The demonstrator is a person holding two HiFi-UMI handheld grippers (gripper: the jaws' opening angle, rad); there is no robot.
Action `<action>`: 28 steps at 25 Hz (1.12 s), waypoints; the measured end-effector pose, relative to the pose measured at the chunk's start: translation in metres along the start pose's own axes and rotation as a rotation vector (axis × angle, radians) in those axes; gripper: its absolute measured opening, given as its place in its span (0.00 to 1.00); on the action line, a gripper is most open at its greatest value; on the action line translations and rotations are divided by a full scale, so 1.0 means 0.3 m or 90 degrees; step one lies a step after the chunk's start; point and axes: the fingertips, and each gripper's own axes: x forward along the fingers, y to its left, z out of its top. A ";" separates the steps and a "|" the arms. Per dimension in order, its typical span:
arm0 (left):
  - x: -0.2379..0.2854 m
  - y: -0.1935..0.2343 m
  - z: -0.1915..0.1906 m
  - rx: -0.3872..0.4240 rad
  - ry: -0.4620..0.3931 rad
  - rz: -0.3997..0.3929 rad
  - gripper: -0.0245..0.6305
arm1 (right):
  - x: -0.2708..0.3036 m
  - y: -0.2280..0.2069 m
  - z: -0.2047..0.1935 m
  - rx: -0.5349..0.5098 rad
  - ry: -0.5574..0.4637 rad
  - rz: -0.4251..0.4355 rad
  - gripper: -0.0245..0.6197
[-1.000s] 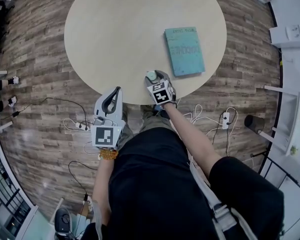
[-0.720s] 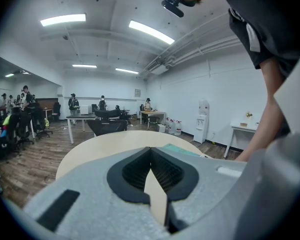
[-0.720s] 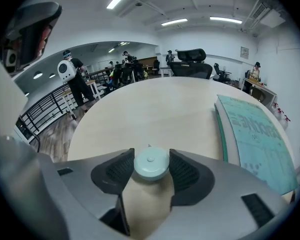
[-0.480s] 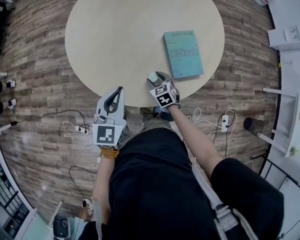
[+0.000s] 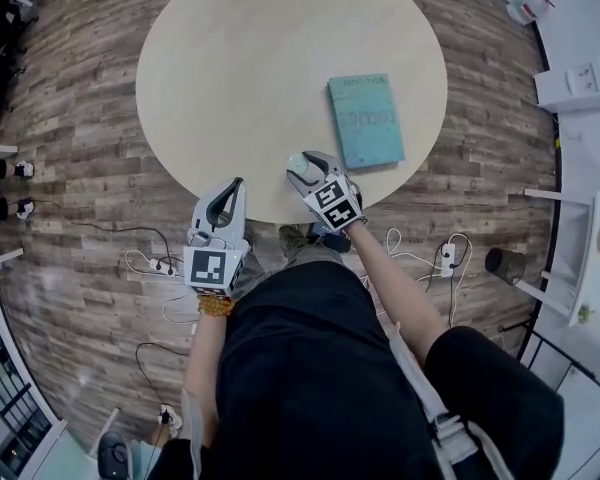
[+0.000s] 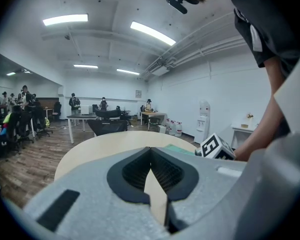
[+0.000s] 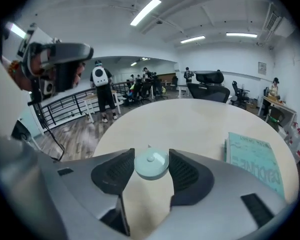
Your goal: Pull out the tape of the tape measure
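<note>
The table (image 5: 280, 58) is round, with a smooth, pale beige top, and it stands on a floor (image 5: 80, 168) of grey-brown planks. A thin teal book (image 5: 366, 120) lies flat right of centre.

The tape measure (image 7: 151, 164) is a small round disc, pale green, with a raised button in the middle of its face. The right gripper (image 5: 302, 168) holds it by the rim at the table's near edge. The jaws stand wide and their ribbed black pads press on either side. The left gripper (image 6: 151, 149) hangs off the table's near edge over the floor, its grey jaws closed together with nothing between them.

A second ago the right gripper sat lower at the edge with its marker cube (image 5: 332, 201) nearly square to the camera. Now the cube looks larger and is rolled to one side, so the gripper has lifted and turned with the disc. The left gripper has kept its place, and the book has not shifted.

The book lies near the disc, beyond it and to the right, without touching it. The wide tabletop spreads away to the left and beyond. Loose cables (image 5: 150, 258) trail on the floor by the person's feet.
</note>
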 end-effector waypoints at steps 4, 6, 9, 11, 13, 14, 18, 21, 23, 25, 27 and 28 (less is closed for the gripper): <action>0.004 -0.017 -0.015 0.037 -0.011 -0.023 0.05 | -0.059 0.034 0.097 -0.013 -0.040 0.059 0.37; -0.003 -0.022 -0.027 0.050 -0.012 -0.038 0.05 | -0.090 0.051 0.149 -0.029 -0.061 0.081 0.37; -0.017 -0.012 -0.048 0.060 -0.012 -0.041 0.05 | -0.139 0.077 0.224 -0.056 -0.092 0.110 0.37; -0.023 -0.003 -0.058 0.059 -0.013 -0.036 0.05 | -0.174 0.096 0.271 -0.078 -0.111 0.128 0.37; -0.031 0.001 -0.058 0.063 -0.018 -0.033 0.05 | -0.211 0.124 0.321 -0.100 -0.129 0.149 0.37; -0.036 0.000 -0.055 0.066 -0.021 -0.033 0.05 | -0.229 0.142 0.346 -0.111 -0.140 0.161 0.37; -0.051 -0.023 -0.040 0.068 -0.037 -0.053 0.05 | -0.297 0.209 0.432 -0.143 -0.178 0.195 0.37; -0.054 -0.039 -0.036 0.057 -0.047 -0.068 0.09 | -0.341 0.251 0.473 -0.152 -0.210 0.222 0.37; -0.057 -0.049 -0.036 0.052 -0.054 -0.076 0.10 | -0.358 0.275 0.483 -0.153 -0.219 0.238 0.37; -0.063 -0.060 -0.032 0.054 -0.061 -0.087 0.10 | -0.367 0.291 0.485 -0.158 -0.219 0.244 0.37; -0.068 -0.070 -0.026 0.058 -0.064 -0.097 0.10 | -0.369 0.303 0.488 -0.160 -0.219 0.247 0.37; -0.070 -0.074 -0.024 0.060 -0.066 -0.101 0.10 | -0.369 0.308 0.489 -0.161 -0.219 0.249 0.37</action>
